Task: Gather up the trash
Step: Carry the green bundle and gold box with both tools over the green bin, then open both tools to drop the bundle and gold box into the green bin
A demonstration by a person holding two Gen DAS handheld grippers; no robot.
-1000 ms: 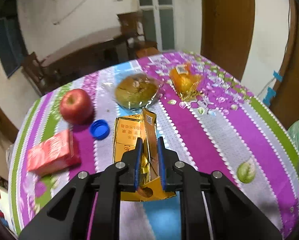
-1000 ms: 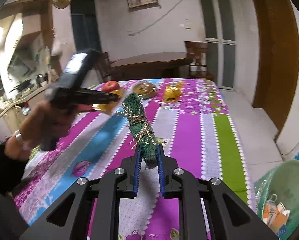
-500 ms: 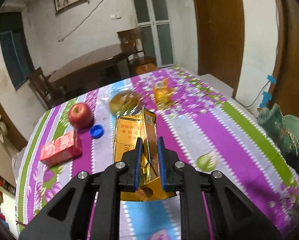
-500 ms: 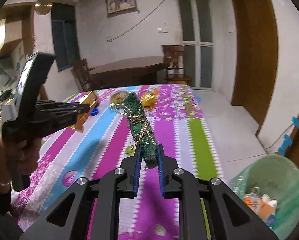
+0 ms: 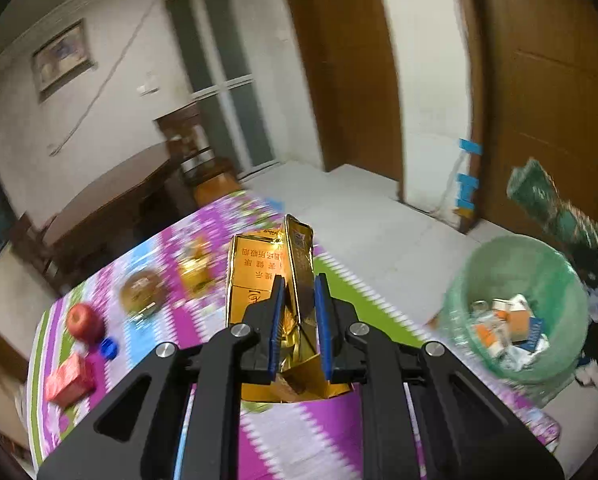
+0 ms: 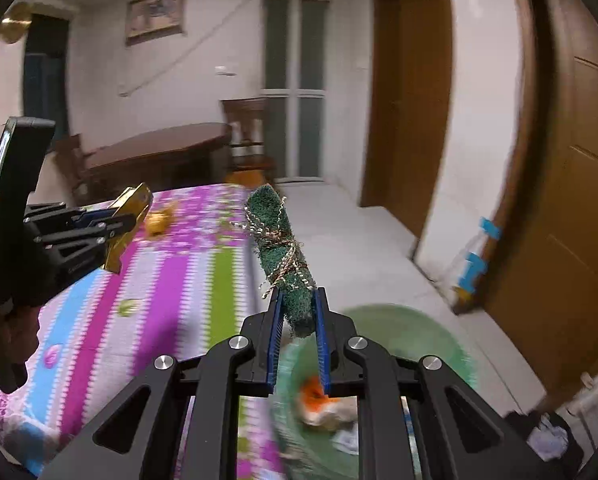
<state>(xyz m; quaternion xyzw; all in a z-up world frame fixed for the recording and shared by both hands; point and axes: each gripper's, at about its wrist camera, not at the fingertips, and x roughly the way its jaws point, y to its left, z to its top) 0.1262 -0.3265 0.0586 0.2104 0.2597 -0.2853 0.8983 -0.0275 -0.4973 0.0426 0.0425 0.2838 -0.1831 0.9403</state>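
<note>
My left gripper [image 5: 298, 312] is shut on an opened gold carton [image 5: 259, 268] and holds it in the air above the table's right edge; it also shows in the right wrist view [image 6: 129, 216]. My right gripper [image 6: 297, 320] is shut on a rolled green scouring pad tied with gold string [image 6: 283, 248], held over the green-lined trash bin [image 6: 431, 336]. In the left wrist view the bin [image 5: 515, 272] stands on the floor at right with cartons and wrappers inside, and the pad [image 5: 555, 208] hangs above its far rim.
On the striped tablecloth [image 5: 203, 320] lie a red apple [image 5: 83, 320], a blue bottle cap [image 5: 109, 347], a red carton [image 5: 69, 380], a wrapped bun [image 5: 143, 292] and a yellow wrapper [image 5: 197, 268]. Wooden doors [image 5: 547, 100] stand behind the bin.
Both grippers have swung right, away from the table, each still holding its item. The right one now hangs over the bin; the left one has risen near the table's edge.
</note>
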